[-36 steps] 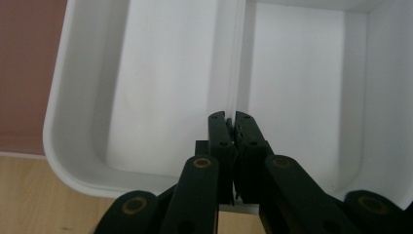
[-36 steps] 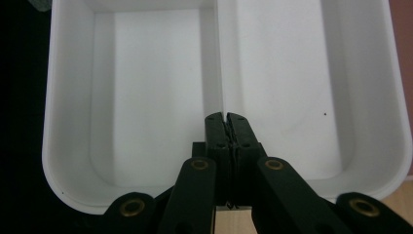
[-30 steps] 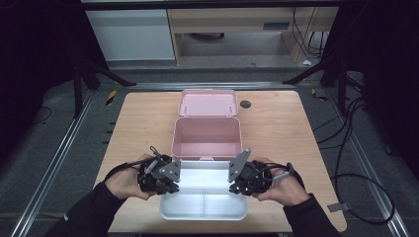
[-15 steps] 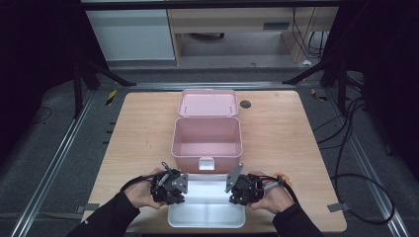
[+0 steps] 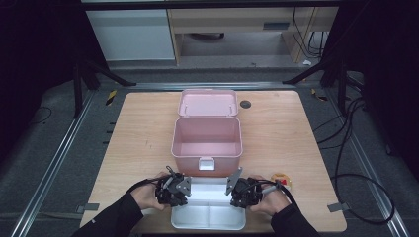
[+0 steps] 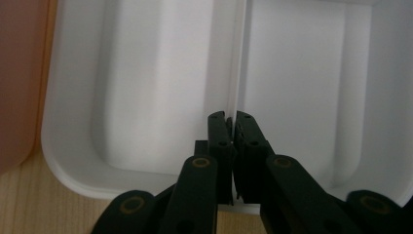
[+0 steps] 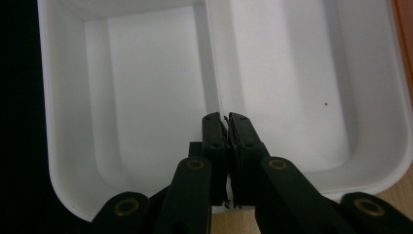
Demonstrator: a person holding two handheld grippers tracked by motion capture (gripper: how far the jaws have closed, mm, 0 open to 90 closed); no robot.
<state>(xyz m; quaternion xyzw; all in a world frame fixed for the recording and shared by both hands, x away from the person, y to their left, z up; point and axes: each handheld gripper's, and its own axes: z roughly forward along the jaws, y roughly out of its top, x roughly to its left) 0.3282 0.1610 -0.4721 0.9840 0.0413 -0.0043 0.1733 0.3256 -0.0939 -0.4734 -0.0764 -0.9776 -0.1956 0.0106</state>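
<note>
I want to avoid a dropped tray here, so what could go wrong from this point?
Both tools pinch only the thin centre divider of the white two-compartment plastic tray: the left tool and the right tool. If one lets go first, the tray could tip or skid. Its near edge sits at the wooden table edge, so it might slide off. The open pink plastic box stands close behind and could be bumped.

Wooden desk (image 5: 128, 148), three things on top.
Open pink box (image 5: 206, 138) mid-desk; white tray (image 5: 207, 217) at near edge; small orange-yellow object (image 5: 280, 178) right of tray.
</note>
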